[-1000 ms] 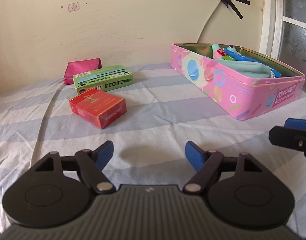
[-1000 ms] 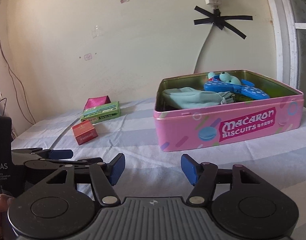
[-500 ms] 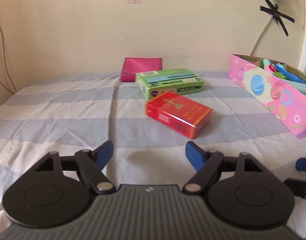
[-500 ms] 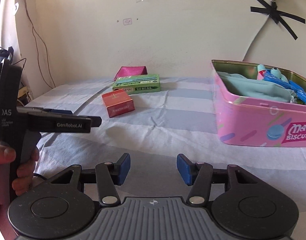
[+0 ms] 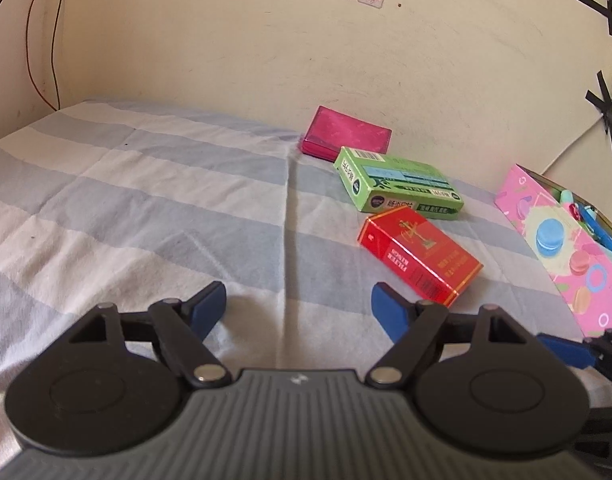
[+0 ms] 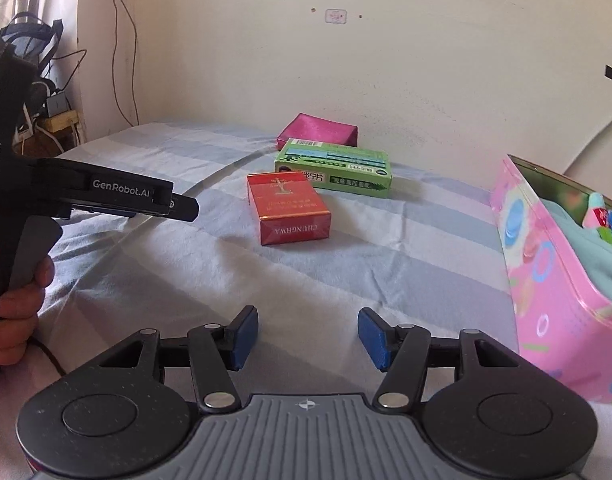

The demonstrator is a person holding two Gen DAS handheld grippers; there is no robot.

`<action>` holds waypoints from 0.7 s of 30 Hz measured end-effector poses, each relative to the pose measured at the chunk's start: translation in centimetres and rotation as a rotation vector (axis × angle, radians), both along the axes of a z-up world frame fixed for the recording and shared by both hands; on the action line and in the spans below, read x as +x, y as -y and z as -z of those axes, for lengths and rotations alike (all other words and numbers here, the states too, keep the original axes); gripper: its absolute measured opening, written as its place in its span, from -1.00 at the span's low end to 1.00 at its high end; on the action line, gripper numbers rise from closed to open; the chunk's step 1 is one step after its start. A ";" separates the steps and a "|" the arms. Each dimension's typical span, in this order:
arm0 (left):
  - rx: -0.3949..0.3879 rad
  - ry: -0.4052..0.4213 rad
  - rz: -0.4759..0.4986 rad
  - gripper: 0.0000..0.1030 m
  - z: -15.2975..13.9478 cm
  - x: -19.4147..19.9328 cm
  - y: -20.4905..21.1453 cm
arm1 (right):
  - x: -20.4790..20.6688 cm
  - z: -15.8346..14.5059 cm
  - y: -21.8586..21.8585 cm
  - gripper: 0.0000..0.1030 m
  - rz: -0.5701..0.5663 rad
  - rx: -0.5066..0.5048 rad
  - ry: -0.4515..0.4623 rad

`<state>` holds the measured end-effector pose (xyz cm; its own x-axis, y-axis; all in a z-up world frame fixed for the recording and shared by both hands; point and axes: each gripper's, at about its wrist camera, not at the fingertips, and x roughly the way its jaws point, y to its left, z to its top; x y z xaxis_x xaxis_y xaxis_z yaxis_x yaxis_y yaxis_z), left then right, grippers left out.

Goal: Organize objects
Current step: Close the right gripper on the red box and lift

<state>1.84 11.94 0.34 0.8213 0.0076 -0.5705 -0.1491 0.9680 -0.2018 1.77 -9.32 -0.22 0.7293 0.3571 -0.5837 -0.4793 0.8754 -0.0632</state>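
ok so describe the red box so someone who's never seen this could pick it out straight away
Start at the pink Macaron Biscuits tin on the right side of the striped bedsheet; three small things lie in a row to its left, running back to the wall. The red cigarette pack is the nearest one, in front of the green box and the magenta pouch. It alone is red, with gold lettering reading CHUNGHWA.
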 end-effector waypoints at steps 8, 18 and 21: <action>-0.051 0.015 -0.023 0.66 -0.1 0.1 -0.8 | 4.6 -0.3 -3.9 0.40 -0.072 -0.049 0.085; -0.096 0.032 -0.040 0.66 -0.2 0.1 -1.5 | 6.0 0.0 -3.0 -0.07 -0.093 0.028 -0.031; -0.097 0.035 -0.013 0.66 -0.2 0.1 -1.3 | 3.2 -0.2 -0.8 -0.07 -0.116 0.013 -0.038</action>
